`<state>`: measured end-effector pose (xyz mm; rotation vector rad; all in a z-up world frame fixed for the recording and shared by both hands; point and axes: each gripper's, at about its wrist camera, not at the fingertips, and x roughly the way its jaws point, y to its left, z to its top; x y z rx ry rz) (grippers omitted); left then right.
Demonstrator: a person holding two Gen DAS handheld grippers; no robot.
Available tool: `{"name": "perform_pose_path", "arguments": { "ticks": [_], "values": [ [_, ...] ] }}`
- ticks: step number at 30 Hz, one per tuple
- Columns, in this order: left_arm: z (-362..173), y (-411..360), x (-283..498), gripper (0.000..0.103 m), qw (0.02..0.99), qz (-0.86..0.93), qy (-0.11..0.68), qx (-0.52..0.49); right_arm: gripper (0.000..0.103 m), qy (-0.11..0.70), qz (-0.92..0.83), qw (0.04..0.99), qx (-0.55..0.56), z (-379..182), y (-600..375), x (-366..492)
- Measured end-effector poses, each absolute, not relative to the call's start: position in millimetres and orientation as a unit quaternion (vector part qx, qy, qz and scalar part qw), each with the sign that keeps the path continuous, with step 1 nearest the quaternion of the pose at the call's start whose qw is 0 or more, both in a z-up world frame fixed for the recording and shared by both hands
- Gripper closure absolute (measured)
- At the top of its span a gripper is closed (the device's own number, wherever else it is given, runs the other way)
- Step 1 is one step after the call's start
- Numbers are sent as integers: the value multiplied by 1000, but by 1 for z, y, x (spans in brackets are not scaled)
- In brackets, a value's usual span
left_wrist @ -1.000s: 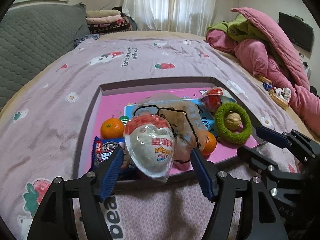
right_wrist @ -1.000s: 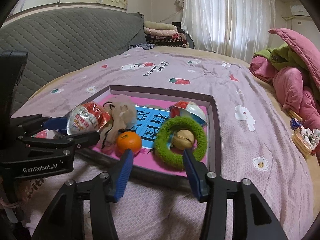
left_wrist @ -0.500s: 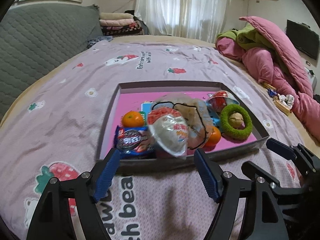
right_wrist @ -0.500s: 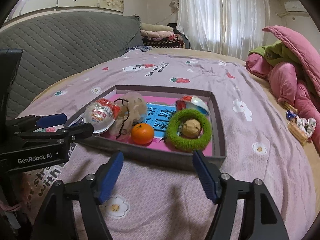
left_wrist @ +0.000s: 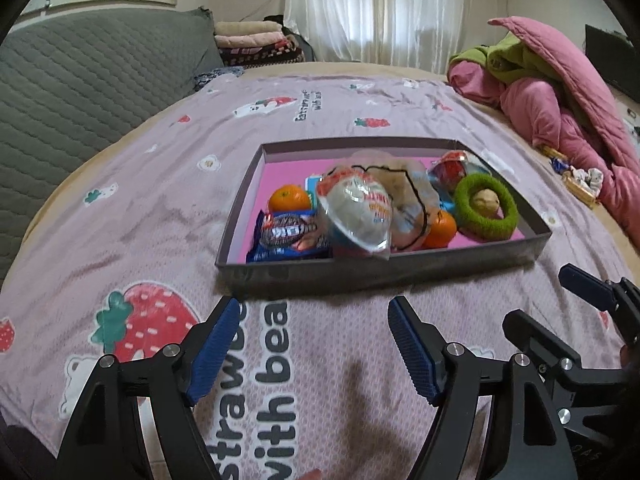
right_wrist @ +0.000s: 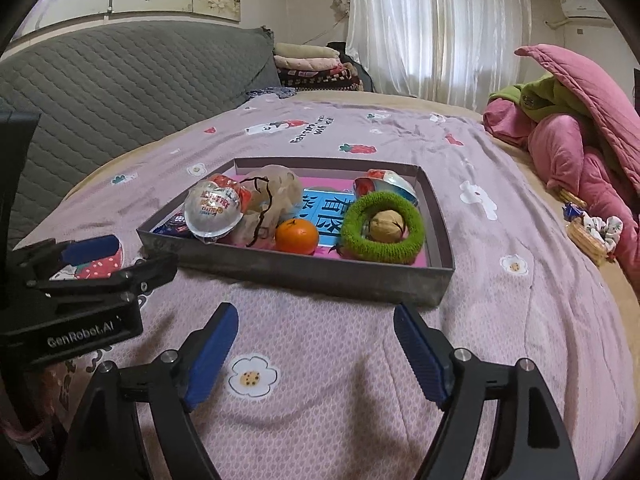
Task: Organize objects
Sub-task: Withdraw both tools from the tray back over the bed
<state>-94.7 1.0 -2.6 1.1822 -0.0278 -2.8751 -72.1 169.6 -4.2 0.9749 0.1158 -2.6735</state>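
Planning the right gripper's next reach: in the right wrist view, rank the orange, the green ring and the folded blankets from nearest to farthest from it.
From the right gripper:
1. Orange, front of the tray, slightly left.
2. Green ring, just behind, to the right; close to the orange, but a little farther.
3. Folded blankets, far end of the bed.

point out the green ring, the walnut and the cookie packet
green ring [right_wrist: 383, 248], right wrist view, near side of the fuzzy band
walnut [right_wrist: 386, 225], right wrist view, middle of the shell
cookie packet [left_wrist: 286, 236], left wrist view, printed front of the wrapper
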Motion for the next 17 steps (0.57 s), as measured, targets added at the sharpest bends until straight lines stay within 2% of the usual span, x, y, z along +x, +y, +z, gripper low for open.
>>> {"name": "perform_pose_path", "arguments": {
  "ticks": [17],
  "values": [
    [-6, -2, -76, 25, 6, -924, 17, 383, 23, 37, -927, 130, 349, -15, 171, -62]
  ]
}}
